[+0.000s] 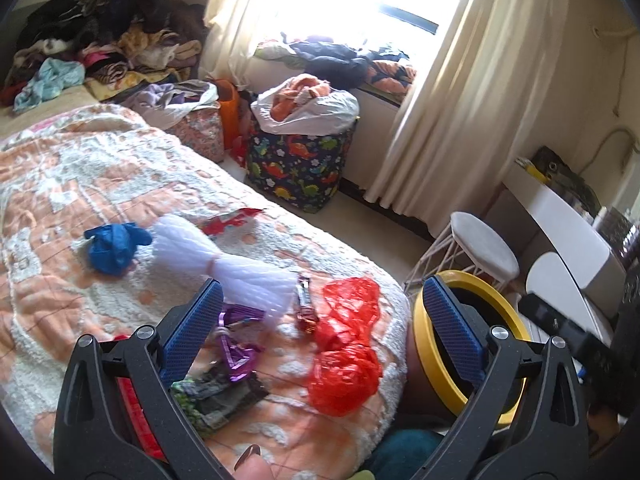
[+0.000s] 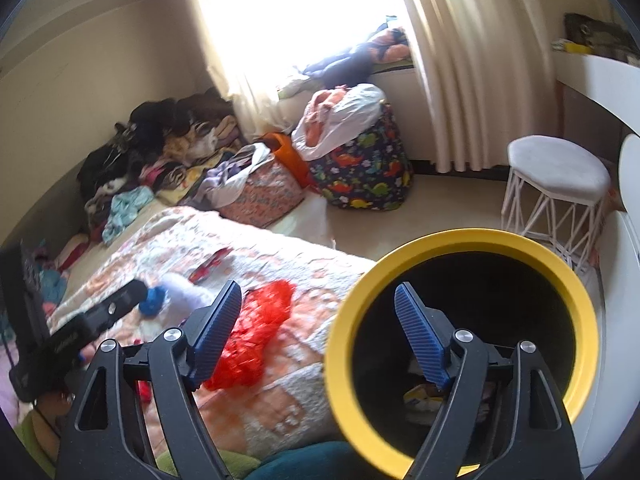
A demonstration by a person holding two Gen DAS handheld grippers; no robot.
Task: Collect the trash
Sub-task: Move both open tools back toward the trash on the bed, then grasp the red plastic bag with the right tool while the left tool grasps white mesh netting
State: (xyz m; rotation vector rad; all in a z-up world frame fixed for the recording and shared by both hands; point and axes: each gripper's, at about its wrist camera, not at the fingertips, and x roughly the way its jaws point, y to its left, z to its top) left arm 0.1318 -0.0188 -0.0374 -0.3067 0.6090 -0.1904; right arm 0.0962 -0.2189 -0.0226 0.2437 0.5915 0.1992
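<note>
Trash lies on the orange and white bedspread [image 1: 100,184]: a red plastic bag [image 1: 346,344], a purple foil wrapper [image 1: 238,340], a dark wrapper [image 1: 218,398], a brown snack wrapper [image 1: 306,304], white foam netting [image 1: 240,252], a blue crumpled bag [image 1: 114,246] and a red wrapper [image 1: 228,222]. A yellow-rimmed black bin [image 2: 460,348] stands beside the bed, some trash inside. My left gripper [image 1: 324,322] is open and empty above the wrappers. My right gripper [image 2: 320,324] is open and empty, one finger over the bin mouth, the other over the red bag [image 2: 248,340].
A dinosaur-print bag [image 1: 300,164] stuffed with clothes and a floral bag [image 1: 200,136] stand on the floor past the bed. A clothes pile [image 1: 100,40] fills the far corner. A white stool [image 2: 556,184], a white desk [image 1: 560,216] and curtains [image 1: 460,92] are at right.
</note>
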